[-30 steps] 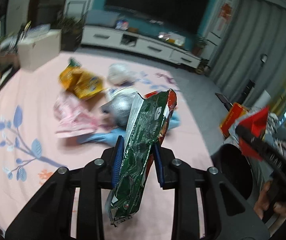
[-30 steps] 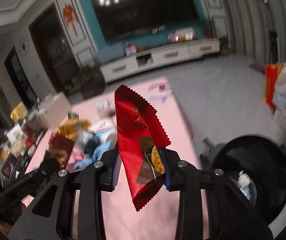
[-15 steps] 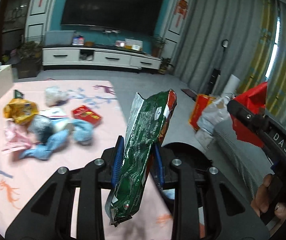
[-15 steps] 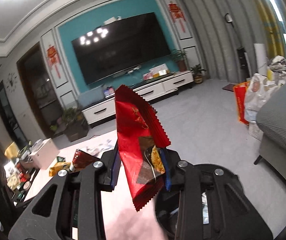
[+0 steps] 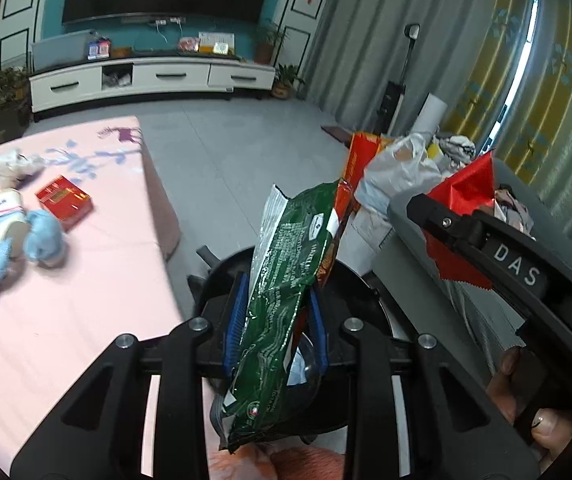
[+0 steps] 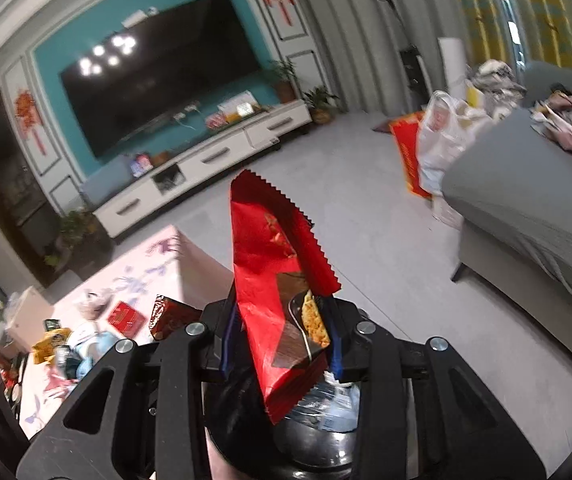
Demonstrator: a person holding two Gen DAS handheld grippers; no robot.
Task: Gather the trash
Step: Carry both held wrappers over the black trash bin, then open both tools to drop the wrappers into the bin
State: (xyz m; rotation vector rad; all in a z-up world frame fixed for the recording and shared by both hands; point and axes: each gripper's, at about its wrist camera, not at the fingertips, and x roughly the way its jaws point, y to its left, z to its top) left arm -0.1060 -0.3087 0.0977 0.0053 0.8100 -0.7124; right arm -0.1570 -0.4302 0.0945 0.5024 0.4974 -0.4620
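Note:
My left gripper (image 5: 275, 316) is shut on a green snack wrapper (image 5: 286, 280) that stands upright between its blue pads, over the round black trash bin (image 5: 350, 280) beside the pink table. My right gripper (image 6: 281, 340) is shut on a red snack wrapper (image 6: 273, 280), and the black bin (image 6: 310, 440) with a clear plastic bottle (image 6: 326, 404) inside lies right below it. In the left wrist view the right gripper's black body (image 5: 514, 268) with the red wrapper (image 5: 466, 196) reaches in from the right, held by a hand (image 5: 542, 432).
More trash lies on the pink table (image 5: 65, 320): a red box (image 5: 63, 202), blue gloves (image 5: 41, 232), a crumpled white bag (image 5: 11, 164), a yellow packet (image 6: 47, 346). A grey sofa (image 6: 526, 200) and a white plastic bag (image 6: 440, 140) stand at right, a TV cabinet (image 5: 145, 80) at the back.
Both grippers swung right, away from the trash pile on the table, and now hang over the black bin. Each keeps its wrapper.

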